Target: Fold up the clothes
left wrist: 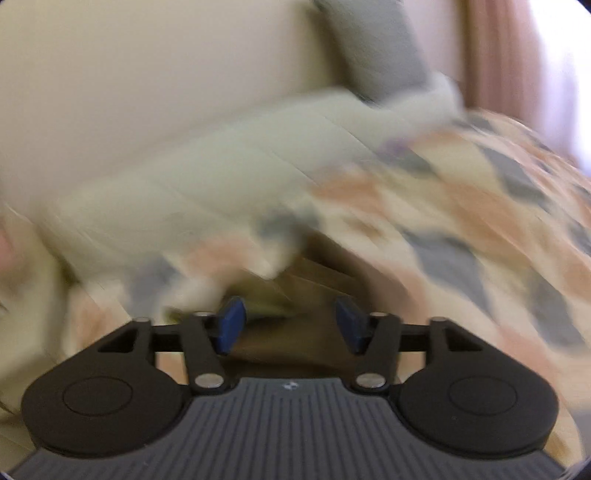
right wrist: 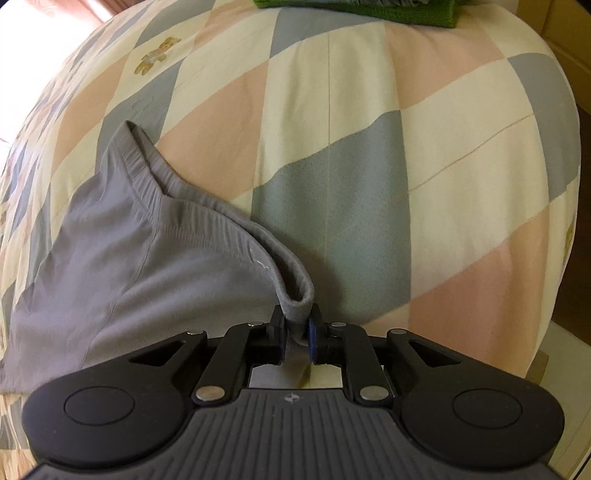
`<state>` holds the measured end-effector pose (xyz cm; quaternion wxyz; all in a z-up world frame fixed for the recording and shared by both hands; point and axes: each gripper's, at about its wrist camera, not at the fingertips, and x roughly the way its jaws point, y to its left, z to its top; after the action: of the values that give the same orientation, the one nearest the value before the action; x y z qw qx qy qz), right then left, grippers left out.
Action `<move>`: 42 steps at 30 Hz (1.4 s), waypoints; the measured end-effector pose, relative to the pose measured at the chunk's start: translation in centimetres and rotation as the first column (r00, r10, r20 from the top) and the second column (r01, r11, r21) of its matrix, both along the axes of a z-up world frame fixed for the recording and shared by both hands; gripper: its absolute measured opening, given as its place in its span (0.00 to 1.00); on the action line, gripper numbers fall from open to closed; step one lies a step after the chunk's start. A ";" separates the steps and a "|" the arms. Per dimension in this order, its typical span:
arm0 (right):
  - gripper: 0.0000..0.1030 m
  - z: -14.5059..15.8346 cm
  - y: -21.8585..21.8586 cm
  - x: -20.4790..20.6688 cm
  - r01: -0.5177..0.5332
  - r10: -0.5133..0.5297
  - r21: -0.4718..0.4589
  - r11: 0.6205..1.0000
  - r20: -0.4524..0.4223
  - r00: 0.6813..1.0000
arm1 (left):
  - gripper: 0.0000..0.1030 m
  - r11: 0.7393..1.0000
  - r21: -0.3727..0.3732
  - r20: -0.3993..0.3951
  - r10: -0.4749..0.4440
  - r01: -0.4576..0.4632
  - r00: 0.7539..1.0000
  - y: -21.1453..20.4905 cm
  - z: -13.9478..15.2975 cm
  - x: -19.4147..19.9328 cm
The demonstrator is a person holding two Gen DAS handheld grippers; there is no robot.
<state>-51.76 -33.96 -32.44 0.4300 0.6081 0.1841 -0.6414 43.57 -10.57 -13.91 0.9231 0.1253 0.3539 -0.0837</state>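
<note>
The grey garment (right wrist: 122, 266) lies on the checked bedcover (right wrist: 369, 110), spread out to the left in the right wrist view, with its elastic waistband (right wrist: 207, 218) running across the top. It looks like a pair of shorts or trousers, but I cannot tell which. One end of the waistband stands up from the bed, because the right gripper (right wrist: 297, 330) is closed on it; the band folds over between the two jaws. The rest of the cloth rests loosely and shows no clean fold.

The left gripper (left wrist: 290, 325) has its jaws wide apart and holds nothing. Its picture is strongly blurred. Ahead of it I see a pale garment or cloth (left wrist: 207, 192) on the same bedcover, but its form is not clear.

At the far edge of the bed there is something green (right wrist: 388, 11), maybe knitted, with a grey piece on it. It may be a pile of finished clothes, but too little shows.

In my judgement the folding of the grey garment is only at the start: one corner is taken, the other corner is not yet taken, and all folds are left to do.
</note>
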 end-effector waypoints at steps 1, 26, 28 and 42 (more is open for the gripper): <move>0.17 0.1 0.2 -0.1 -0.002 0.002 -0.006 1.000 0.001 1.000 | 0.61 0.999 -0.006 -0.037 -0.039 0.039 0.999 0.0 -1.3 -2.3; 0.44 3.4 -5.3 -3.5 -0.467 0.471 -0.269 0.842 -0.054 0.880 | 0.61 0.853 -0.154 -0.506 -0.501 0.498 0.702 -10.2 -11.6 -41.2; 0.43 2.4 -7.4 -4.2 -0.501 0.514 -0.253 0.828 -0.017 0.858 | 0.60 0.805 -0.219 -0.550 -0.569 0.552 0.612 -11.7 -12.1 -45.4; 0.43 -2.4 -3.6 -11.0 -0.331 0.383 -0.200 0.922 0.350 0.855 | 0.54 0.031 -0.292 -0.422 -0.901 0.956 -0.099 -17.9 -12.5 -75.8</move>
<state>-62.74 -37.51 -34.86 0.6087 0.6464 0.1633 -0.4300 -32.25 -28.42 -26.37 0.4606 0.3560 0.3947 -0.7108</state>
